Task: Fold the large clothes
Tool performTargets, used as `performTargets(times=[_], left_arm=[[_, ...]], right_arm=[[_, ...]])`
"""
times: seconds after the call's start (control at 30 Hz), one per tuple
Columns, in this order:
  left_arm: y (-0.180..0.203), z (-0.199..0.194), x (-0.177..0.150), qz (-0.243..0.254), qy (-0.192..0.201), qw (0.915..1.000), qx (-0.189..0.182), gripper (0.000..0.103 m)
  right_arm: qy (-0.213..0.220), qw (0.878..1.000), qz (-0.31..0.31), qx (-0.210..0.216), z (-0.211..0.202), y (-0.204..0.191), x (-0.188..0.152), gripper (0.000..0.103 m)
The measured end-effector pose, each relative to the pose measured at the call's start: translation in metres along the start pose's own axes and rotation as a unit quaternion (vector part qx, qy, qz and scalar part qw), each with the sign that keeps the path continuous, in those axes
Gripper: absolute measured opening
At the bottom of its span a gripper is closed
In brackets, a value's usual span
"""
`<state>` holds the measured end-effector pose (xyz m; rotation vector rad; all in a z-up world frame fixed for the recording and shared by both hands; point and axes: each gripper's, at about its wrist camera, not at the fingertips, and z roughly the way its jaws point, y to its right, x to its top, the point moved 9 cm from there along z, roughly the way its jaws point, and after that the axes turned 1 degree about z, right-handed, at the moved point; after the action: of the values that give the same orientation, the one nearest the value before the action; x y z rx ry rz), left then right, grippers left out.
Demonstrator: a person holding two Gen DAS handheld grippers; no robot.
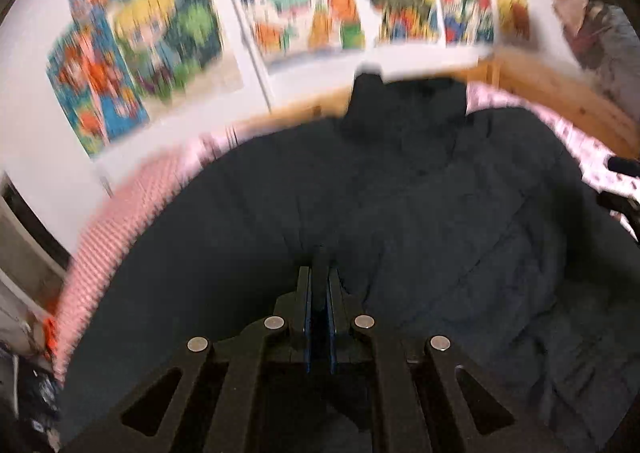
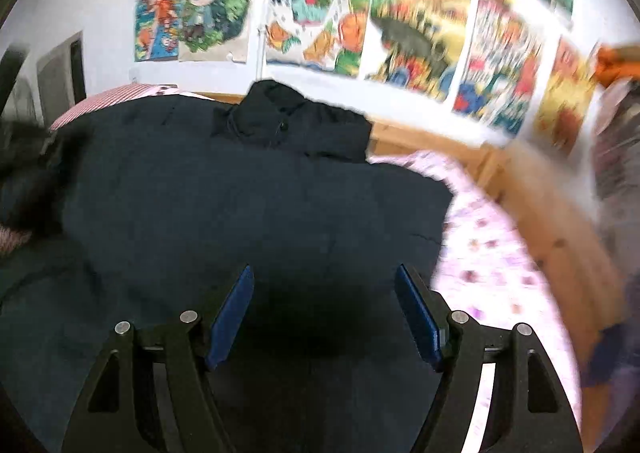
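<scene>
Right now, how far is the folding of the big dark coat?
Early stage. Done: the dark coat lies spread on the bed sheet, hood toward the posters. In hand: the left tool is shut on a ridge of the coat's fabric; the right tool is open above the coat, holding nothing. Left: no finished fold shows, so all the folds remain.
</scene>
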<state>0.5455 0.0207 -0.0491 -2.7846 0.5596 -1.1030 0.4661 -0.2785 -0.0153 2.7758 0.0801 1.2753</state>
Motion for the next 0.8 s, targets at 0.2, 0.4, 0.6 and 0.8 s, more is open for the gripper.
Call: performTargets(times=[0.2, 0.4, 0.6, 0.8], left_arm=[[-0.003, 0.054, -0.026, -0.004, -0.053, 0.9986, 0.001, 0.006], [0.005, 0.078, -0.034, 0.001, -0.067, 0.9977, -0.001, 0.007], [0.0, 0.048, -0.033, -0.05, -0.019, 0.9942, -0.093, 0.017], [-0.029, -0.023, -0.044, -0.188, 0.047, 0.9666, -0.168, 0.083]], right_arm=[[-0.087, 0.995, 0.031, 0.021, 0.116, -0.025, -0.018, 0.068], [-0.114, 0.993, 0.011, 0.006, 0.159, -0.039, -0.04, 0.071], [-0.09, 0.996, 0.02, 0.001, 0.148, -0.043, -0.04, 0.072], [-0.022, 0.999, 0.013, 0.041, 0.084, -0.066, -0.014, 0.08]])
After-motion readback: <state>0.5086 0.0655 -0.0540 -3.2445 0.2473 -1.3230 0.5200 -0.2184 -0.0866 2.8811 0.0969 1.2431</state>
